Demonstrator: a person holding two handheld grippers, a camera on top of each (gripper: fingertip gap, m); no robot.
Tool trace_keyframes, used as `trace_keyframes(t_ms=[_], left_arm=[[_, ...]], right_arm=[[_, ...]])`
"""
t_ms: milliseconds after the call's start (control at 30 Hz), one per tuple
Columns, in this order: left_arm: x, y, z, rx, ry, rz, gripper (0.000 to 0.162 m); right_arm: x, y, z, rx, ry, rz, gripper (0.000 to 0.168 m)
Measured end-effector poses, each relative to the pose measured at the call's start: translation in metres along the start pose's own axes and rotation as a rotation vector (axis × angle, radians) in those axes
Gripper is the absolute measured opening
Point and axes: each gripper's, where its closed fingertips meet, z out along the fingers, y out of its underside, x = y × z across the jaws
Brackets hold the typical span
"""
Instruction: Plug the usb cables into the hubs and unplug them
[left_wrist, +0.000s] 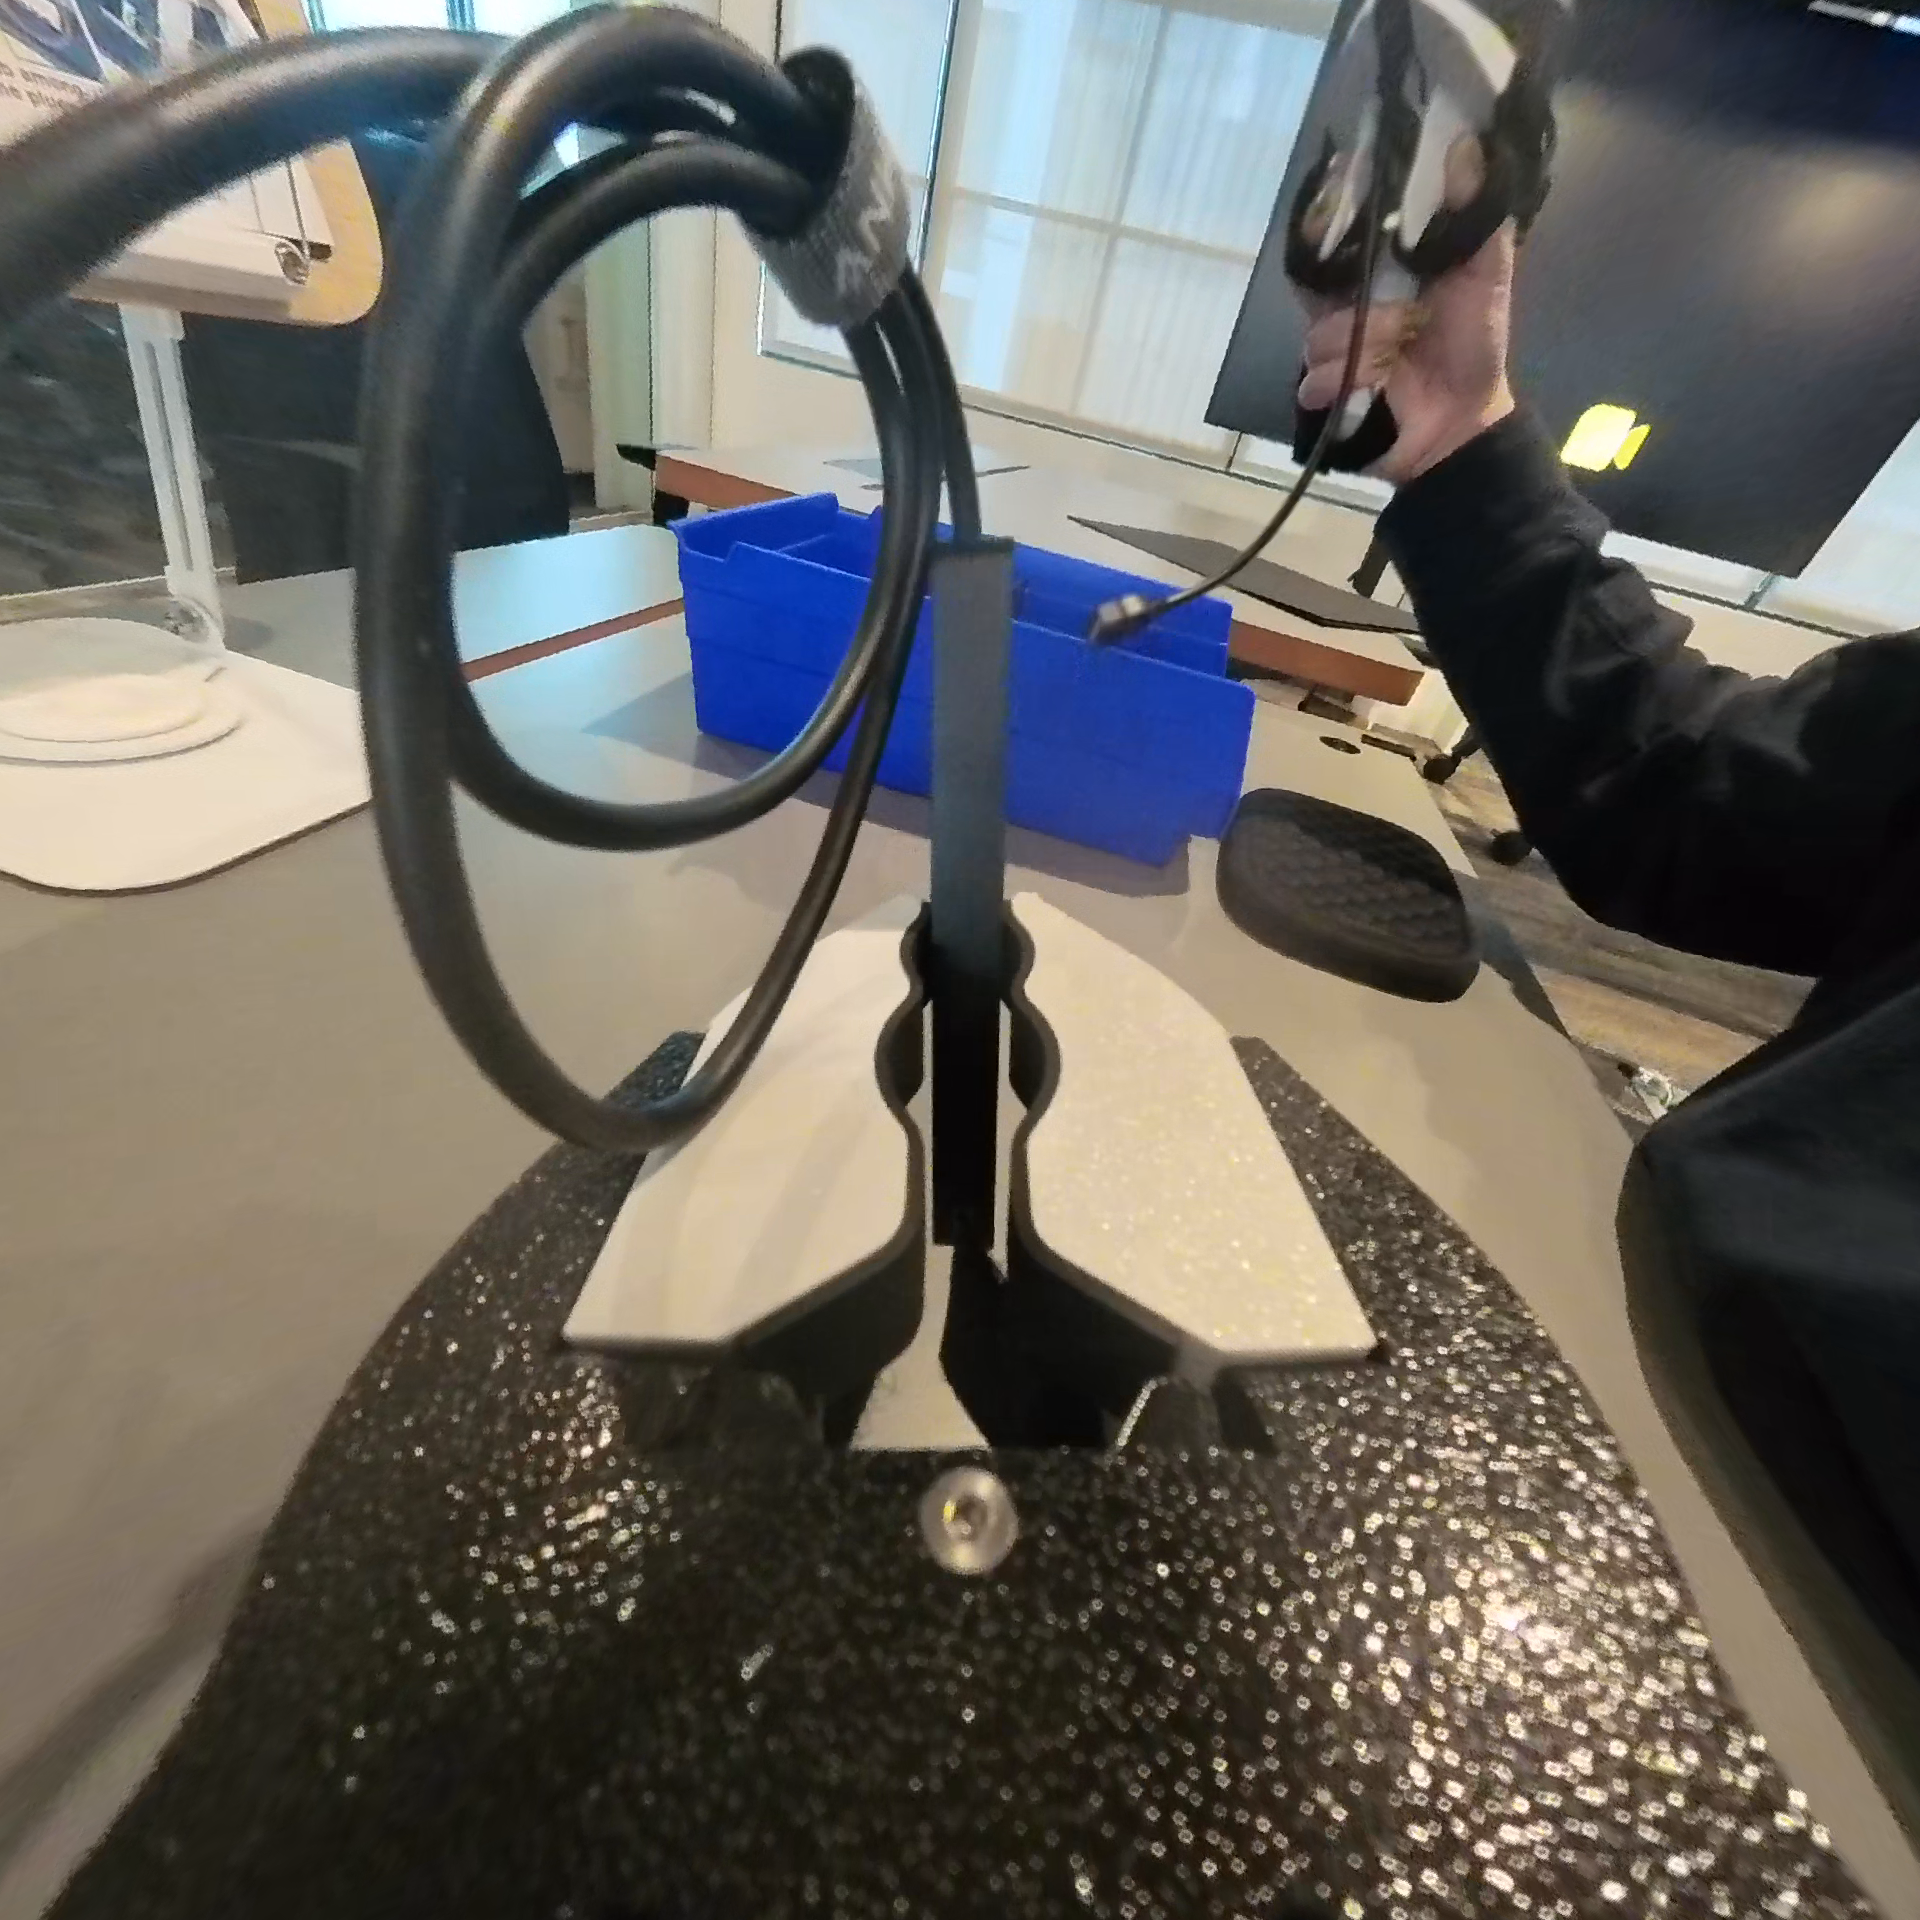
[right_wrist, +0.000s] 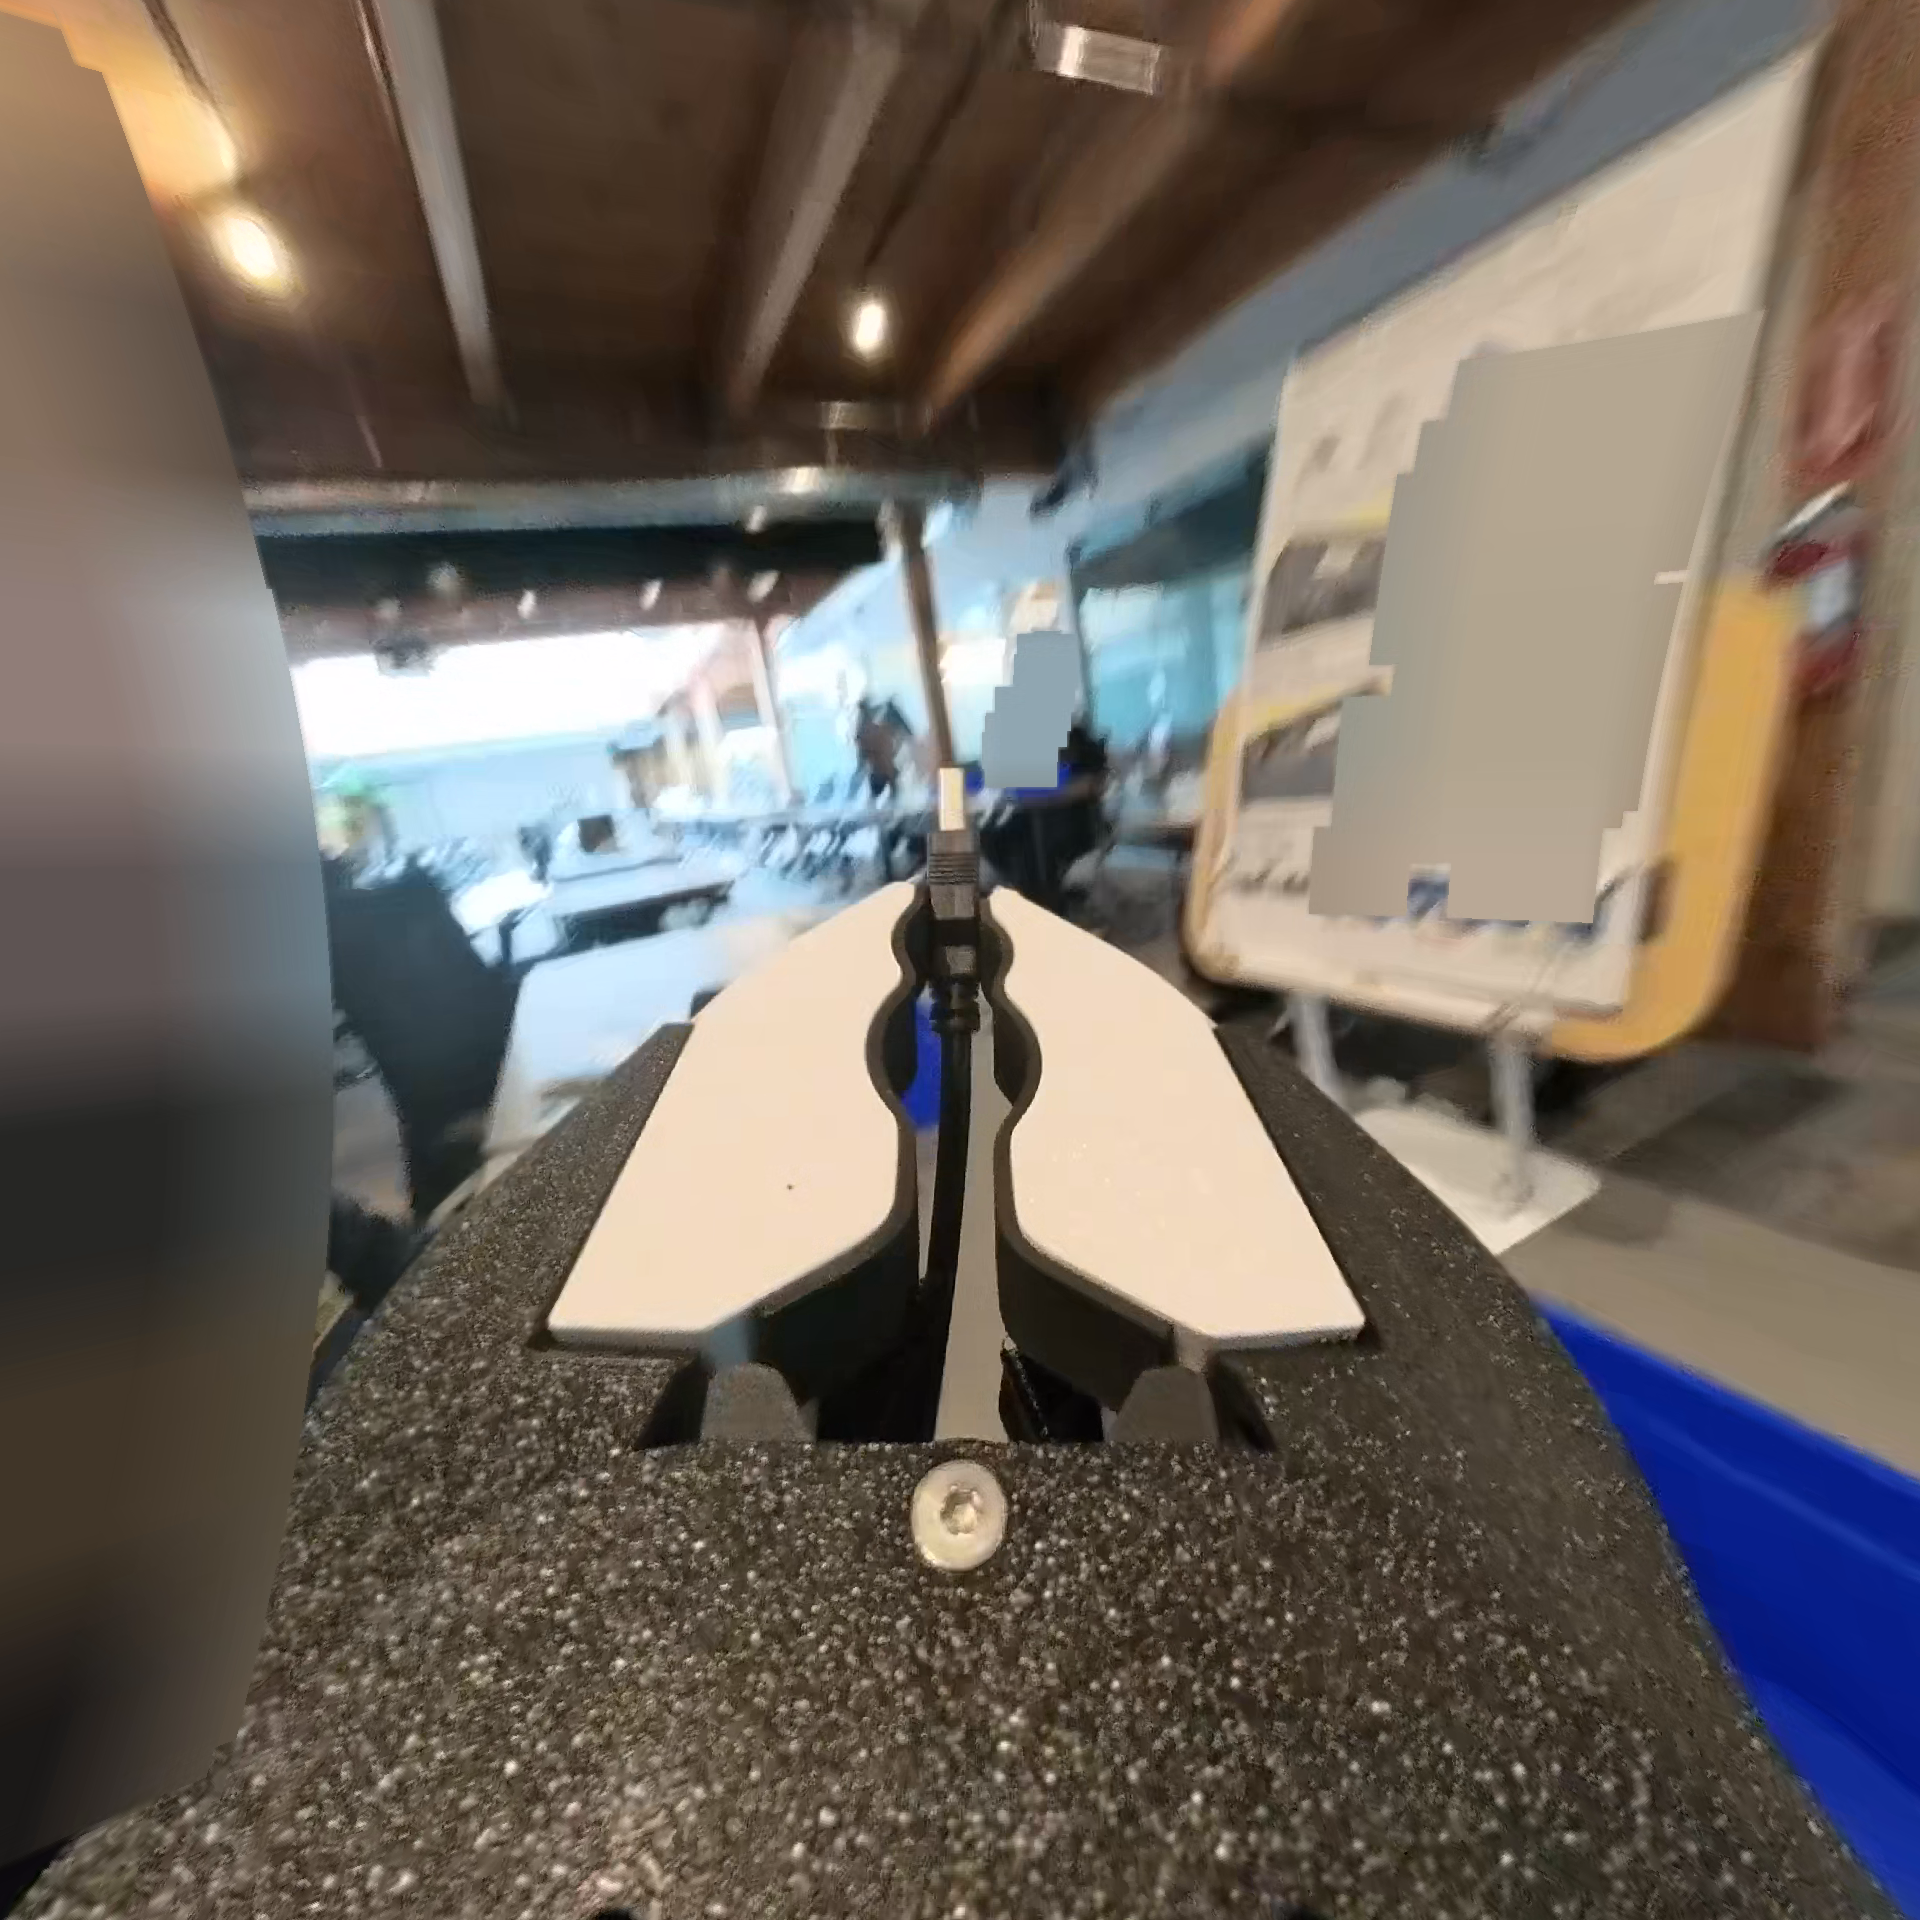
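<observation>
A: From here, the left wrist camera sits just behind its own left gripper (left_wrist: 966, 935), looking forward and slightly down across the grey table (left_wrist: 208, 1143).

B: And how near is it?

A: Very near its fingers; they fill the lower half. The blue bin (left_wrist: 966, 686) lies farther off, with windows (left_wrist: 1091, 187) beyond.

B: The right one?

A: Also close behind the right gripper (right_wrist: 954, 914), but tilted upward, facing the wooden ceiling (right_wrist: 644, 208) and a poster board (right_wrist: 1455, 675) across the room.

B: Anything shared?

A: The blue bin (right_wrist: 1766, 1507), cut off at the right view's lower right edge. The left view also catches the right gripper (left_wrist: 1413, 156), raised high at upper right.
</observation>
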Motion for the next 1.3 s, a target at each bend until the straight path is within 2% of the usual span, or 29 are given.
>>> trace_keyframes(t_ms=[133, 267, 400, 567, 733, 833, 1000, 1133, 1300], left_arm=[[-0.002, 0.002, 0.001, -0.003, 0.005, -0.021, 0.01], [-0.001, 0.005, 0.003, -0.011, 0.02, -0.038, 0.01], [0.003, 0.009, 0.005, -0.031, 0.031, -0.036, 0.01], [0.004, 0.012, 0.007, -0.053, 0.039, -0.035, 0.01], [0.004, 0.014, 0.008, -0.059, 0.047, -0.049, 0.01], [0.006, 0.015, 0.01, -0.065, 0.054, -0.048, 0.01], [0.008, 0.015, 0.01, -0.066, 0.062, -0.046, 0.01], [0.007, 0.015, 0.01, -0.06, 0.067, -0.062, 0.01], [0.007, 0.017, 0.012, -0.069, 0.067, -0.069, 0.01]], right_arm=[[0.003, -0.023, -0.014, 0.061, 0.066, -0.074, 0.008], [0.021, 0.01, -0.005, -0.068, 0.104, -0.07, 0.009], [0.018, 0.025, -0.002, 0.004, 0.005, -0.037, 0.009], [-0.006, -0.002, 0.001, 0.118, -0.068, -0.064, 0.009], [-0.028, -0.022, 0.012, 0.12, -0.11, -0.121, 0.009], [-0.017, -0.005, 0.008, 0.139, -0.13, -0.052, 0.009], [0.026, 0.048, -0.019, 0.169, -0.091, 0.11, 0.009], [0.05, 0.099, -0.028, -0.075, 0.052, 0.07, 0.009], [0.068, 0.148, -0.04, -0.564, 0.204, -0.089, 0.009]])
